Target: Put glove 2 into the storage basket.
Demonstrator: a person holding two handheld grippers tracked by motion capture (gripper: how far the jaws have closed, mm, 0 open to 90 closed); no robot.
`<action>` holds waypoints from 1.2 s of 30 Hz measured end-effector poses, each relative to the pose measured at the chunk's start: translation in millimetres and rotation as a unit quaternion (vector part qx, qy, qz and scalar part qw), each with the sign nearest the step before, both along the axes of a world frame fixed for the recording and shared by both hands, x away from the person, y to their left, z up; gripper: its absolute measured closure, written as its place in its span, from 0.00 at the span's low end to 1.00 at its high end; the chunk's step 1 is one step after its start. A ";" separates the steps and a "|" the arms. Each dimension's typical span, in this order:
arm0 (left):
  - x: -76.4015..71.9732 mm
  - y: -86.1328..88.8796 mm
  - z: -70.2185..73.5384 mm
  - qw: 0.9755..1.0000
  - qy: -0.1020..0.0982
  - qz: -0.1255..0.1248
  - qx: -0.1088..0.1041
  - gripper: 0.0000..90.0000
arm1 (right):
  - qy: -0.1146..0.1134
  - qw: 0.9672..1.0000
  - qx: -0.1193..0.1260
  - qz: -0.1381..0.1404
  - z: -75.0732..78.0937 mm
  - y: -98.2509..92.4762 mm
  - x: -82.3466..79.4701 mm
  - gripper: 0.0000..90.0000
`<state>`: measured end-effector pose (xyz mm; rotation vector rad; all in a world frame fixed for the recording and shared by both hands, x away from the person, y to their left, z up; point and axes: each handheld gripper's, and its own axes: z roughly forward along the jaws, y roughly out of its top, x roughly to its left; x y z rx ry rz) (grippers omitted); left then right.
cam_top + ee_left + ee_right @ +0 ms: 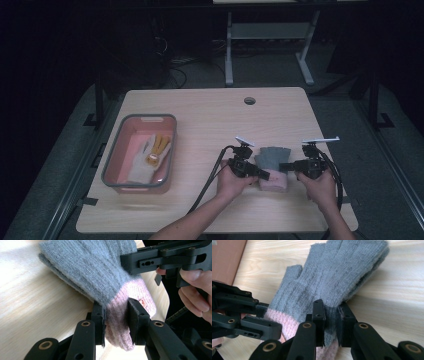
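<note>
Jaws of both our left gripper (116, 322) and right gripper (332, 322) clamp the grey-and-pink gloves (272, 167) near the table's (210, 115) front edge, so we should lift evenly toward the bin (112, 165).

Your high view looks forward and down over the whole tabletop (210, 107) from your side. Each gripper view sits close behind its own jaws near the tabletop's near edge. All three share the grey-and-pink glove (272, 167) (100, 282) (329, 282), viewed from opposite sides.
</note>
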<state>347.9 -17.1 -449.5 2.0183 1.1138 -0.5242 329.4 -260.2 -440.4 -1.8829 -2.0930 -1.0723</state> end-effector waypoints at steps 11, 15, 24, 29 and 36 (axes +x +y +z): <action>0.7 23.9 18.5 1.000 -0.017 0.003 -0.005 0.77 | -0.012 1.000 0.010 0.021 17.2 17.7 4.9 0.88; 1.5 32.2 23.7 1.000 -0.021 0.003 -0.006 0.77 | -0.015 0.999 0.016 0.027 21.9 24.4 7.4 0.88; 2.3 50.1 34.3 0.999 -0.030 0.011 -0.006 0.77 | -0.022 0.998 0.028 0.042 31.7 39.6 13.8 0.88; 3.4 59.4 40.3 0.999 -0.033 0.016 -0.009 0.77 | -0.024 0.998 0.040 0.044 36.7 46.3 17.4 0.88; 4.7 70.5 47.7 0.999 -0.039 0.018 -0.015 0.77 | -0.028 0.997 0.040 0.055 46.4 56.5 21.7 0.88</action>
